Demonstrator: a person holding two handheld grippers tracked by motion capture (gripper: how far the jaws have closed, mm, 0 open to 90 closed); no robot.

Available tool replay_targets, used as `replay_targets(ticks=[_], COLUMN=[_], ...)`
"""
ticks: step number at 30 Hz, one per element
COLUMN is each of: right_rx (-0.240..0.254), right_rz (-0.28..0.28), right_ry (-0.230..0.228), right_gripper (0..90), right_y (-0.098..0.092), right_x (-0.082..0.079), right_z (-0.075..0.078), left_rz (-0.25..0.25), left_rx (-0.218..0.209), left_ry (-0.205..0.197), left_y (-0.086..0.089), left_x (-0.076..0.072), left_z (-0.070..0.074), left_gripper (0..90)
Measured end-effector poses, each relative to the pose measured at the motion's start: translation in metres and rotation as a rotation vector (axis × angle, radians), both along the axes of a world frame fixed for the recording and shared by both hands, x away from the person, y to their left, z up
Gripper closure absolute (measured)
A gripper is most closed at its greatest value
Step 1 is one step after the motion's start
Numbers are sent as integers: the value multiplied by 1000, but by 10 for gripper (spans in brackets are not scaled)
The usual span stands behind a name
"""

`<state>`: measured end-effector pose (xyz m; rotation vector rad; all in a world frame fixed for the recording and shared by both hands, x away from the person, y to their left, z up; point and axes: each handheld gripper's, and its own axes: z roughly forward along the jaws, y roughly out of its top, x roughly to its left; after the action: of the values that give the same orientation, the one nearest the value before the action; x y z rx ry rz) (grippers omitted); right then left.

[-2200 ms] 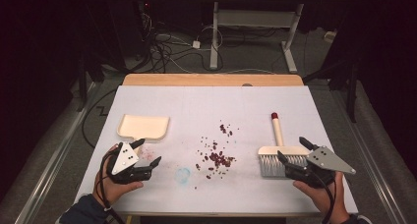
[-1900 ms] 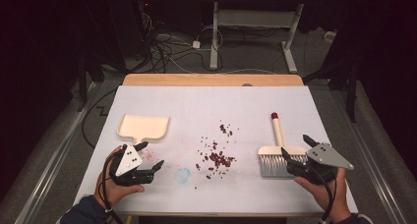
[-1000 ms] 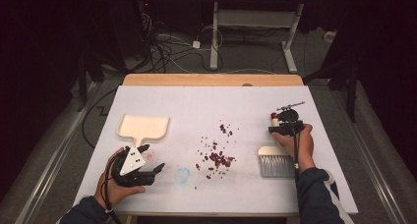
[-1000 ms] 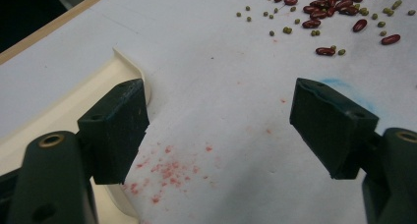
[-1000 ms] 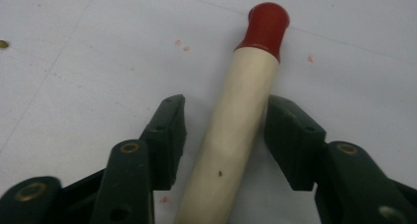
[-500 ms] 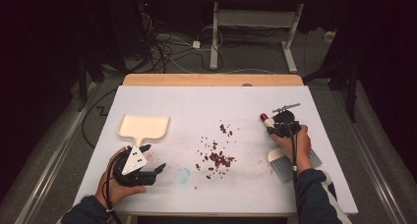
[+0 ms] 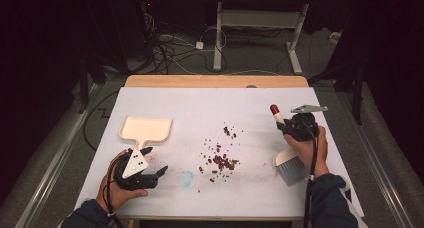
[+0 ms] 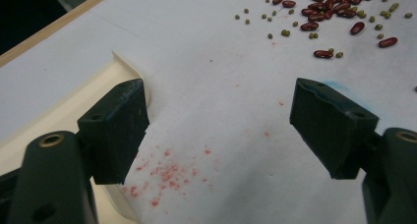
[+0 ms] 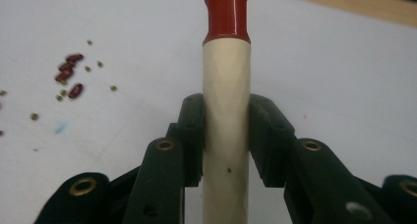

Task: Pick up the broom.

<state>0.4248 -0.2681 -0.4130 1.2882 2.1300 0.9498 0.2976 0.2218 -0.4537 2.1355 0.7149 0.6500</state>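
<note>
Table [image 7: 250,95] open mid | right gripper [image 7: 292,129] jaws clamp brush [image 7: 289,160] | left gripper [image 7: 155,174] jaws apart

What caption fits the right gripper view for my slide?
Right gripper clamps the cream wooden brush handle with red tip above white table.

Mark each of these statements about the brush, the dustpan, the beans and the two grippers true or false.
1. The right gripper is clamped on the brush handle. True.
2. The left gripper holds the dustpan. False: its jaws stand open with nothing between them.
3. The beans lie in the dustpan. False: they are scattered on the table.
4. The brush handle has a red tip. True.
</note>
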Motion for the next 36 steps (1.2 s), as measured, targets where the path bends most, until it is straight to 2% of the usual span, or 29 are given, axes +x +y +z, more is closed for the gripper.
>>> replay_targets(ticks=[4,7,8,9,10,11,12,13,14,15,16,17,19,20,21,22,23,24,25,26,27,28,29,30,32,34,36], right_rx=[49,82,89,94,100,111,128,130,138,141,136,138,144,148,153,158,154,149,143,137,144,155,155,162,159,155,151], right_rz=[32,46,48,52,55,63,70,84,92,98,112,120,148,159,168,170,174,171,177,187,190,192,192,211,220,231,250], right_ry=[-78,-138,-155,-172,-182,-196,-210,-219,-231,-243,-254,-269,-292,-296,-311,-321,-332,-349,-371,-383,-398,-410,-410,-421,-440,-456,-469], right_gripper=[699,700,700,700,700,701,701,702,702,702,701,702,702,702,701,701,701,701,701,701,701,701,701,701,700,700,700], right_y=[-6,-12,-13,-13,-13,-12,-11,-9,-6,-3,1,6,14,18,23,28,33,38,43,48,53,57,57,65,73,79,84], right_x=[-16,-27,-31,-34,-37,-39,-42,-43,-46,-49,-51,-54,-59,-62,-65,-68,-72,-76,-80,-84,-88,-92,-92,-99,-107,-114,-119], right_z=[17,29,32,35,39,42,46,49,52,55,57,60,66,69,71,73,76,78,81,83,85,86,86,88,89,89,90], left_rz=[0,-4,-4,-13,-13,-19,-50,-50,-79,-79,-125,-151,-198,-198,-227,-285,-315,-315,-344,-358,-358,-373,-373,-368,-353,-344,-332], left_rx=[-11,-50,-50,-78,-78,-91,-115,-115,-135,-135,-164,-171,-181,-181,-195,-226,-236,-236,-231,-236,-236,-254,-254,-271,-293,-295,-314], left_ry=[-2,-11,-11,-17,-17,-20,-22,-22,-22,-22,-5,1,8,8,15,33,40,40,33,32,32,30,30,29,39,45,73], left_y=[-1,-3,-3,-7,-7,-10,-17,-17,-28,-28,-41,-50,-70,-70,-81,-105,-118,-118,-143,-155,-155,-174,-174,-190,-200,-203,-208], left_x=[0,0,0,0,0,1,2,2,4,4,6,7,8,8,9,10,10,10,8,8,8,8,8,10,14,17,25], left_z=[2,9,9,14,14,17,24,24,30,30,35,38,44,44,47,54,57,57,63,65,65,67,67,66,63,61,54], left_gripper=[218,218,218,218,218,218,218,218,218,218,218,218,218,218,218,218,218,218,218,219,219,220,223,223,246,308,363])
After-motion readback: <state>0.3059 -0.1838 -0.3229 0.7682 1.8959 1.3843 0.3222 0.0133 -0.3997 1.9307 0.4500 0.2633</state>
